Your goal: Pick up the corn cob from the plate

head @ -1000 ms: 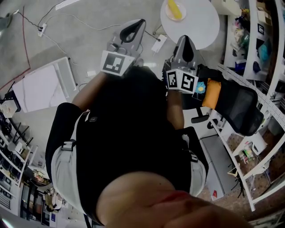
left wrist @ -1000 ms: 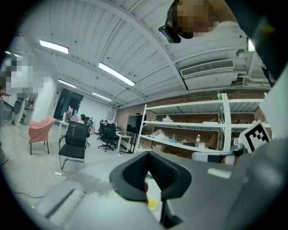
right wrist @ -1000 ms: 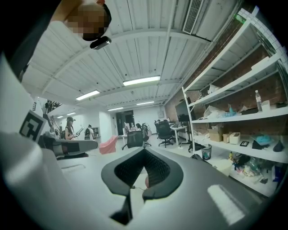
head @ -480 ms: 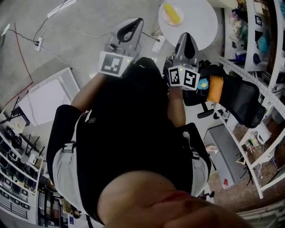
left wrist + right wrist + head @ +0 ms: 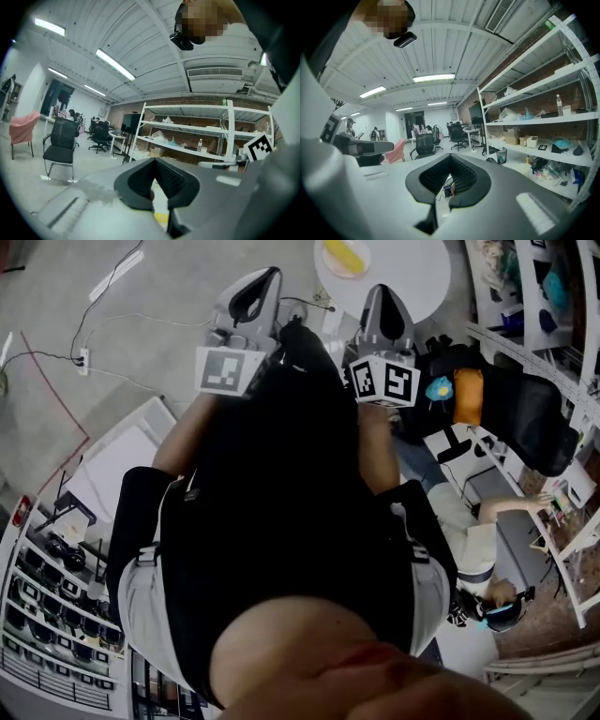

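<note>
Nearer now, the corn cob lies ahead between shut, empty left tongs and right tongs.

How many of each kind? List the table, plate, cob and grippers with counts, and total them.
Table: 1
Plate: 1
Cob: 1
Grippers: 2 (left gripper, right gripper)
Total: 5

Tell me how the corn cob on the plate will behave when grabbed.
The corn cob looks long and rounded, so it may roll on the plate if nudged. It lies straight, so it is probably stiff. Its surface is too small to judge slipperiness.
</note>
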Action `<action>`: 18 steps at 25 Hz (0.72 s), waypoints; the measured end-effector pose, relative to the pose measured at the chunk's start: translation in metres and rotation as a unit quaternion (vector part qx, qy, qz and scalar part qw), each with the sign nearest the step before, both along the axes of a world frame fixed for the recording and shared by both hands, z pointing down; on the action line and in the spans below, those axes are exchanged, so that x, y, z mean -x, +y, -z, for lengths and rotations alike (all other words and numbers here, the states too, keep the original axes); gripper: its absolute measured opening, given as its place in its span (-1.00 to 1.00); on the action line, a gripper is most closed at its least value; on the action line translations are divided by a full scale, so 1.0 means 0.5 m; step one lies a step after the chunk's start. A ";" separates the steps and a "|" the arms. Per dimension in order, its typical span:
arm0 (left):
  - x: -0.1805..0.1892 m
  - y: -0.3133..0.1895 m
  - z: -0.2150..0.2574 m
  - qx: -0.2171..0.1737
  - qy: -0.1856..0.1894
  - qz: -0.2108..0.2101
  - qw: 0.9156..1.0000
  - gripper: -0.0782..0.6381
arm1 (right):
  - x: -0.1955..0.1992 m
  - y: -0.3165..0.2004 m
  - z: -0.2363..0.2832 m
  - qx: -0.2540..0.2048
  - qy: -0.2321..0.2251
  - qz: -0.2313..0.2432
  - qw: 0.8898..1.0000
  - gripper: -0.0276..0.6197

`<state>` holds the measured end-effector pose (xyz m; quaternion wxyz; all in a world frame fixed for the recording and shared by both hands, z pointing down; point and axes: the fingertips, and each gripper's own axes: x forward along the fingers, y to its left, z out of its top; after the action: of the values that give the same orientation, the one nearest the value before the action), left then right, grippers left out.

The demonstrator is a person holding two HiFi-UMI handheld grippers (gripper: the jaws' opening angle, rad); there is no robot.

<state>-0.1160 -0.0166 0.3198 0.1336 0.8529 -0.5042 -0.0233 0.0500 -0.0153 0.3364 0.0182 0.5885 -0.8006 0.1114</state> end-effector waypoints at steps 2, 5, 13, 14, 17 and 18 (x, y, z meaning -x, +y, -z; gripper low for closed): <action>-0.011 -0.019 0.001 0.002 0.000 -0.003 1.000 -0.76 | -0.008 -0.011 -0.009 0.004 -0.007 -0.004 1.000 -0.89; -0.034 -0.047 0.002 0.002 -0.001 -0.008 1.000 -0.76 | -0.023 -0.031 -0.022 0.011 -0.002 -0.003 1.000 -0.89; -0.083 -0.106 -0.027 0.017 -0.011 -0.013 1.000 -0.76 | -0.050 -0.083 -0.081 0.038 -0.001 0.006 0.999 -0.89; -0.086 -0.112 -0.033 0.020 -0.015 -0.014 1.000 -0.76 | -0.051 -0.089 -0.090 0.043 0.000 0.009 0.999 -0.89; -0.092 -0.130 -0.054 0.035 -0.018 -0.015 0.999 -0.76 | -0.050 -0.107 -0.119 0.058 0.002 0.014 0.998 -0.89; -0.094 -0.134 -0.059 0.038 -0.014 -0.014 0.999 -0.76 | -0.048 -0.111 -0.129 0.063 0.003 0.016 0.998 -0.89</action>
<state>-0.0689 -0.0838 0.3496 0.1591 0.8546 -0.4942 0.0101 0.0739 -0.0709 0.4009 0.0596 0.5735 -0.8013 0.1598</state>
